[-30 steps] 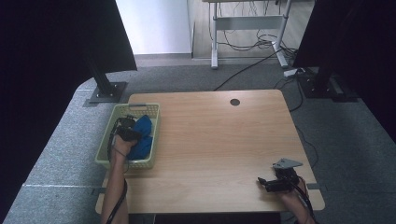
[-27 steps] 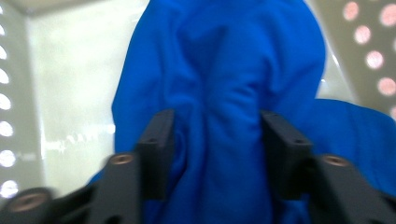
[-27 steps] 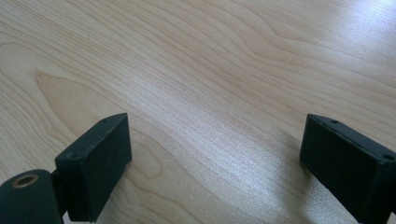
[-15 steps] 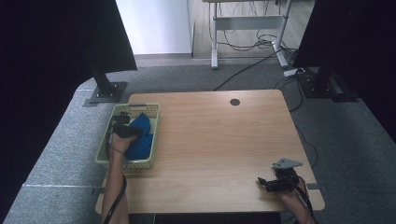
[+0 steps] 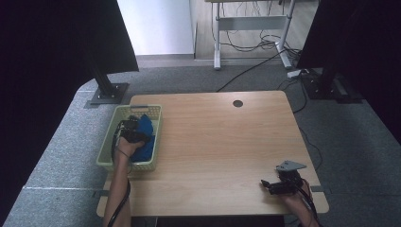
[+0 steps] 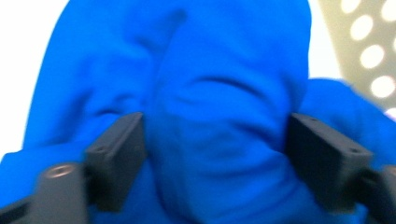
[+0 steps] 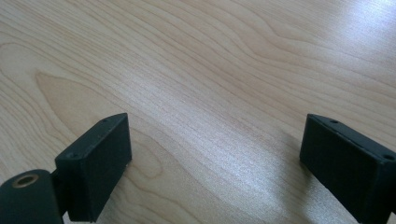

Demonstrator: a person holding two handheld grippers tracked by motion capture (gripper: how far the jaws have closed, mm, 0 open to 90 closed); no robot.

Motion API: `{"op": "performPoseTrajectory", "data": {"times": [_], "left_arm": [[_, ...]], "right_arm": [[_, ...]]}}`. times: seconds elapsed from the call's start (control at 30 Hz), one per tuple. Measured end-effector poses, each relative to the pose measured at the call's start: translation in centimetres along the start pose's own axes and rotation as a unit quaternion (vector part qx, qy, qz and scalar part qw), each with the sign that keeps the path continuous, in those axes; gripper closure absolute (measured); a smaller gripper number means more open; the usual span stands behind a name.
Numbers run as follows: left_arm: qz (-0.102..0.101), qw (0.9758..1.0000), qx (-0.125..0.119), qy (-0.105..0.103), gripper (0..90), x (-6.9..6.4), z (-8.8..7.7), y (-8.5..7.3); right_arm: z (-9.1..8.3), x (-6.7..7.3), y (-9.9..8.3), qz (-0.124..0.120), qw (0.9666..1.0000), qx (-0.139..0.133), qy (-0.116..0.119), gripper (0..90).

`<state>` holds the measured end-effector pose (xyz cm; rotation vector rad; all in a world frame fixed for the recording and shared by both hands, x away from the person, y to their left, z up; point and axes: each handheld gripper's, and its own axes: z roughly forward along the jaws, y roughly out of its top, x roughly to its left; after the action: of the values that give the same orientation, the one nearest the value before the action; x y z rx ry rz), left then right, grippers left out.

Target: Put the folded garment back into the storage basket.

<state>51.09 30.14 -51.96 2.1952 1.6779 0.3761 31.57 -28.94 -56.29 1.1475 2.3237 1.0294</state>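
High view, left claw opened over blue cloth

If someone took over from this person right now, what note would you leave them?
Left tongs: over the green basket, jaws just opening and now wide, with the blue cloth bulging between them; not clamped.
Right tongs: open, holding nothing, resting low over the wooden table at its near right corner.
Done: cloth lies in the basket.
Left: lift the left tongs clear; probably nothing more to move.
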Motion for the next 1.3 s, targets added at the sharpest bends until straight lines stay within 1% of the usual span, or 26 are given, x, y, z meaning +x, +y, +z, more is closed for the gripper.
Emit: {"op": "performPoseTrajectory", "data": {"times": [0.07, 0.13, 0.23, 0.27, 0.33, 0.37, 0.4, 0.43, 0.47, 0.53, 0.57, 0.6, 0.63, 0.67, 0.7, 0.77, 0.87, 0.93, 1.0, 1.07, 1.13, 1.17, 1.2, 1.23, 1.27, 1.3], "left_arm": [[0.003, 1.0000, 0.003, 0.007, 7.6, 0.2, 0.5, 0.1], [0.006, 1.0000, 0.000, 0.007, 0.6, 0.4, 0.8, 0.0], [0.009, 0.9999, 0.007, 0.007, 0.4, 0.4, 0.5, 0.2], [0.007, 0.9999, 0.005, 0.008, 3.7, 0.3, 0.1, 0.2], [-0.012, 0.9996, -0.015, 0.018, 12.0, 0.2, -1.0, 0.3], [-0.031, 0.9989, -0.032, 0.018, 14.3, 0.2, -1.7, 0.4], [-0.051, 0.9976, -0.046, 0.007, 17.0, 0.3, -2.2, 0.4], [-0.051, 0.9976, -0.046, 0.007, 18.7, 0.3, -2.2, 0.4], [-0.090, 0.9948, -0.046, -0.014, 18.6, 0.1, -2.8, 0.3], [-0.092, 0.9955, -0.020, -0.012, 17.0, -0.3, -2.3, 0.3], [-0.092, 0.9955, -0.020, -0.012, 16.2, -0.3, -2.3, 0.3], [-0.093, 0.9956, 0.006, -0.004, 14.5, -0.8, -1.3, 0.2], [-0.088, 0.9959, 0.020, 0.004, 13.3, -1.1, -0.7, 0.1], [-0.075, 0.9965, 0.033, 0.015, 11.5, -1.3, -0.2, 0.0], [-0.054, 0.9976, 0.034, 0.027, 6.9, -1.6, 0.1, -0.1], [-0.037, 0.9983, 0.038, 0.025, 5.7, -1.6, 0.1, 0.0], [0.005, 0.9986, 0.052, 0.006, 5.9, -1.1, 0.0, 0.1], [0.040, 0.9972, 0.063, -0.006, 6.1, -0.9, -0.1, 0.0], [0.072, 0.9950, 0.067, -0.017, 6.4, -0.6, -0.2, -0.1], [0.092, 0.9933, 0.066, -0.024, 7.2, -0.4, -0.3, -0.2], [0.100, 0.9924, 0.068, -0.024, 11.7, -0.5, -0.8, -0.1], [0.094, 0.9933, 0.064, -0.020, 15.7, -0.6, -1.1, -0.1], [0.078, 0.9954, 0.052, -0.019, 17.3, -0.6, -1.5, 0.0], [0.053, 0.9977, 0.037, -0.023, 17.3, -0.6, -2.0, 0.1], [0.020, 0.9992, 0.021, -0.028, 17.9, -0.5, -2.4, 0.2], [-0.008, 0.9995, 0.015, -0.027, 18.2, -0.5, -2.6, 0.2]], "right_arm": [[0.0, 0.0, 0.0, 0.000, 1.0000, 0.000, 0.000, 8.6], [0.0, 0.0, 0.0, 0.000, 1.0000, 0.000, 0.000, 8.6], [0.0, 0.0, 0.0, 0.000, 1.0000, 0.000, 0.000, 8.6], [0.0, 0.0, 0.0, 0.000, 1.0000, 0.000, 0.000, 8.6], [0.0, 0.0, 0.0, 0.000, 1.0000, 0.000, 0.000, 8.6], [0.0, 0.0, 0.0, 0.000, 1.0000, 0.000, 0.000, 8.6], [0.0, 0.0, 0.0, 0.000, 1.0000, 0.000, 0.000, 8.6], [0.0, 0.0, 0.0, 0.000, 1.0000, 0.000, 0.000, 8.6], [0.0, 0.0, 0.0, 0.000, 1.0000, 0.000, 0.000, 8.6], [0.0, 0.0, 0.0, 0.000, 1.0000, 0.000, 0.000, 8.6], [0.0, 0.0, 0.0, 0.000, 1.0000, 0.000, 0.000, 8.6], [0.0, 0.0, 0.0, 0.000, 1.0000, 0.000, -0.001, 8.6], [0.0, 0.0, 0.0, 0.000, 1.0000, 0.000, -0.001, 8.6], [0.0, 0.0, 0.0, 0.000, 1.0000, 0.000, 0.000, 8.6], [0.0, 0.0, 0.0, 0.000, 1.0000, 0.000, -0.001, 8.6], [0.0, 0.0, 0.0, 0.000, 1.0000, 0.000, -0.001, 8.6], [0.0, 0.0, 0.0, 0.000, 1.0000, 0.000, -0.001, 8.6], [0.0, 0.0, 0.0, 0.000, 1.0000, 0.000, -0.001, 8.6], [0.0, 0.0, 0.0, 0.000, 1.0000, 0.000, -0.001, 8.6], [0.0, 0.0, 0.0, 0.000, 1.0000, 0.000, -0.001, 8.6], [0.0, 0.0, 0.0, 0.000, 1.0000, 0.000, -0.001, 8.6], [0.0, 0.0, 0.0, 0.001, 1.0000, 0.000, 0.000, 8.6], [0.0, 0.0, 0.0, 0.000, 1.0000, 0.000, -0.001, 8.6], [0.0, 0.0, 0.0, 0.000, 1.0000, 0.000, 0.000, 8.6], [0.0, 0.0, 0.0, 0.000, 1.0000, 0.000, -0.001, 8.6], [0.0, 0.0, 0.0, 0.000, 1.0000, 0.000, -0.001, 8.6]]}}
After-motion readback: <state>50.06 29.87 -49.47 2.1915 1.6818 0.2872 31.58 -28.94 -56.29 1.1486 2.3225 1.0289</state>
